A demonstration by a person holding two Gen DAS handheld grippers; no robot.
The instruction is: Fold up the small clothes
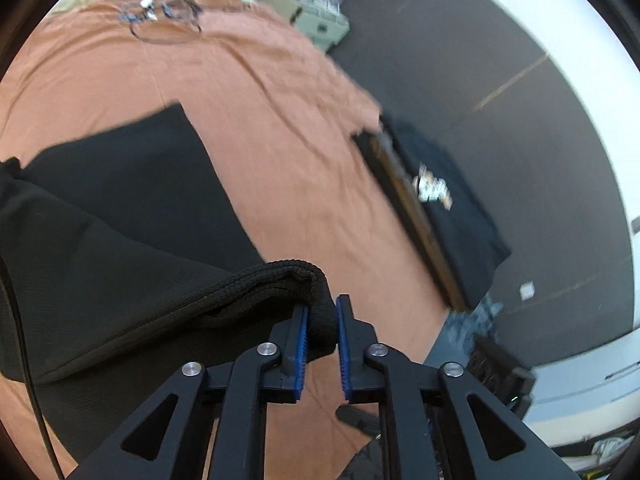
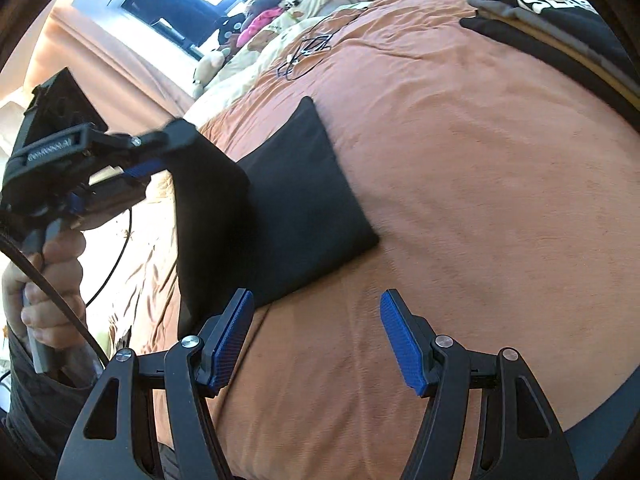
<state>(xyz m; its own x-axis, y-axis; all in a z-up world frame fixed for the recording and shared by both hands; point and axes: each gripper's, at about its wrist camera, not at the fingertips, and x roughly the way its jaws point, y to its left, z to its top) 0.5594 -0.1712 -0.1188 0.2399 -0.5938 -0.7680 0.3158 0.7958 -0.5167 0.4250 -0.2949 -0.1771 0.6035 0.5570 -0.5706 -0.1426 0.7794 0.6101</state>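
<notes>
I am working over a bed spread with a rust-orange bedspread point(image 2: 460, 184), and the piece in hand is a small black garment point(image 2: 308, 200) lying across the middle of it, part flat on the cover and part lifted off it. At the far edge of the bed sits a stack of folded dark clothes point(image 1: 444, 196), the top one showing a pale print, which I read as pieces already done. The step under way looks like a fold: my left hand-held gripper point(image 1: 322, 340) has a thick hemmed corner of the black garment between its blue pads, the jaws set narrow with the cloth bunched between them, and from the right wrist view that same corner hangs raised above the flat part, so the lifted flap stands up like a wall beside it. My right hand-held gripper point(image 2: 316, 340) is spread wide with nothing between its fingers, hovering over bare bedspread just beside the near corner of the garment. Next, I judge, I must carry the held corner across the flat half and lay it edge to edge, while the right one either pins the near corner or takes the other lifted edge so the flap comes down square and without a crease.
</notes>
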